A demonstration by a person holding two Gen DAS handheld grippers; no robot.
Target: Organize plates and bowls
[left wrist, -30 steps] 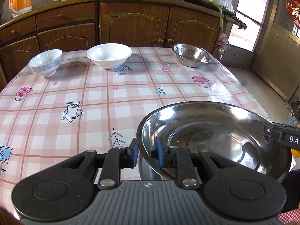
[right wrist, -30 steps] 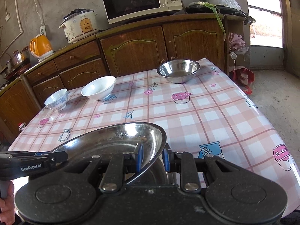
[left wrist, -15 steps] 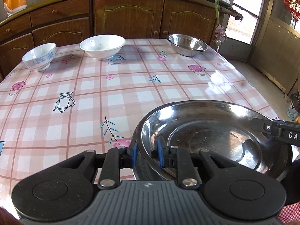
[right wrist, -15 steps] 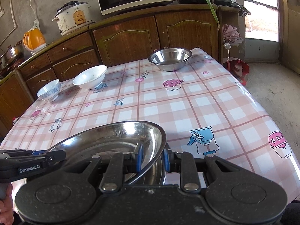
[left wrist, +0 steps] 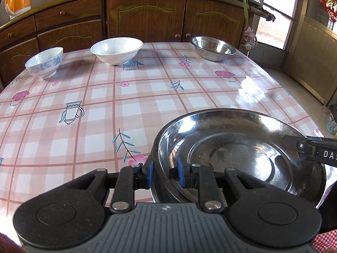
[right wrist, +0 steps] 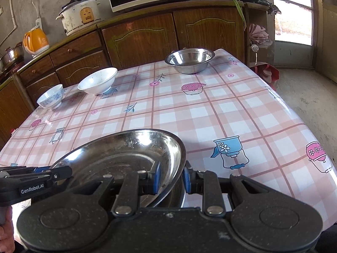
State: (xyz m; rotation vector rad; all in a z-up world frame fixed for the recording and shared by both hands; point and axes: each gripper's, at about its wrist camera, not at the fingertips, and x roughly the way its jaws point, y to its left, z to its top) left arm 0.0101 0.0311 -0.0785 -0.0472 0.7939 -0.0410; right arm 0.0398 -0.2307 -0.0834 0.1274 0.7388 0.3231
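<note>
**Operator:** Gripping a steel plate (left wrist: 238, 156) by its rim from both sides, I have the left gripper (left wrist: 163, 174) clamped on the near-left edge, one blue pad inside the dish and one outside. The right gripper (right wrist: 171, 178) is pinched on the opposite rim in the same way. The plate hangs at the near edge of the table (left wrist: 147, 97), tilted slightly, and beneath it I can see the wall of what may be a second metal dish; I cannot tell whether the two touch.

**Listener:** What is farther out?

**Operator:** Across the pink checked cloth, along the far edge, stand three bowls well apart: a small blue-patterned bowl (left wrist: 44, 62) at far left, a larger white bowl (left wrist: 117, 50) in the middle, and a steel bowl (left wrist: 213, 48) at far right. Wooden cabinets sit behind them.

**Listener:** How will the plate handle?

**Operator:** I judge it light and rigid, but polished and slippery, so a thin rim could slide between the pads if I tilt it further. Holding two opposite points on the rim keeps it level. The two far-left bowls look ceramic, so heavier and breakable; I would take them by the rim wall and set them down softly.
</note>
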